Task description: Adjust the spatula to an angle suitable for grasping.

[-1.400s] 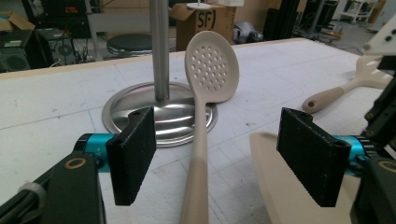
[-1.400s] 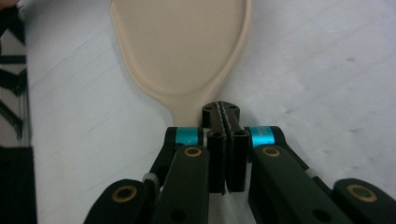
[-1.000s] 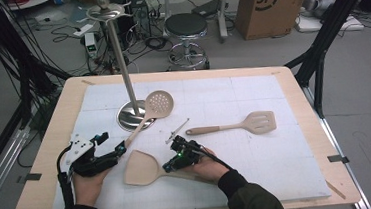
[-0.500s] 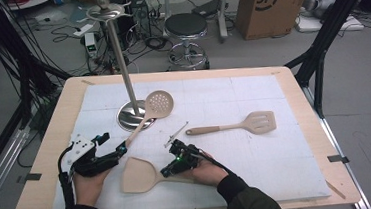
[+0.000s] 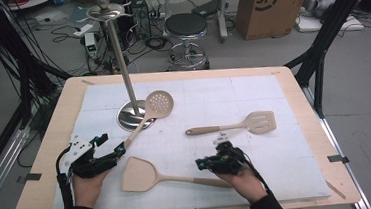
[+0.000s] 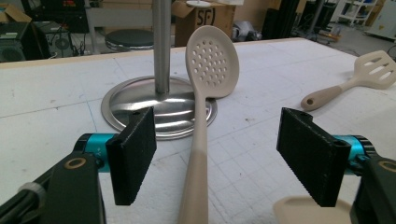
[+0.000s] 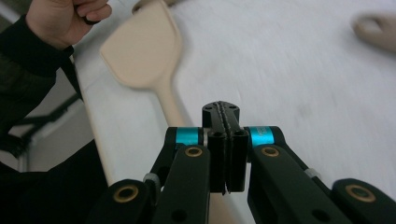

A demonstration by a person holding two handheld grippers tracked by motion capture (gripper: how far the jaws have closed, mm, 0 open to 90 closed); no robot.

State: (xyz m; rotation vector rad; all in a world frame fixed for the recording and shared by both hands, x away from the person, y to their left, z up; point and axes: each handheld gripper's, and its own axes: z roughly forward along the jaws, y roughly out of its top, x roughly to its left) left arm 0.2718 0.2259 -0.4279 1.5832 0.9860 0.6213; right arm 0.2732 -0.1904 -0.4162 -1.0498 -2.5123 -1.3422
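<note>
White matting covers the desk where we work. Our left tool [image 6: 219,158] stands open astride the skimmer [image 6: 205,107] handle; our right tool [image 7: 226,116] is closed, empty, above the spatula [image 7: 149,60] handle. Light, stiff, smooth skimmer: we'd pinch mid-handle.

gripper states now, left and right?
Left gripper: open, jaws either side of the skimmer handle, not pressing.
Right gripper: shut, empty, above the spatula handle.

Setting: lab/workshop test bay. Shown by: black rig struts [image 5: 17,62] at table [image 5: 304,105] corners, cables & electronics [image 5: 91,41] strewn on concrete floor, cardboard box [image 5: 266,8], swivel stool [image 5: 186,26] beyond far edge.
</note>
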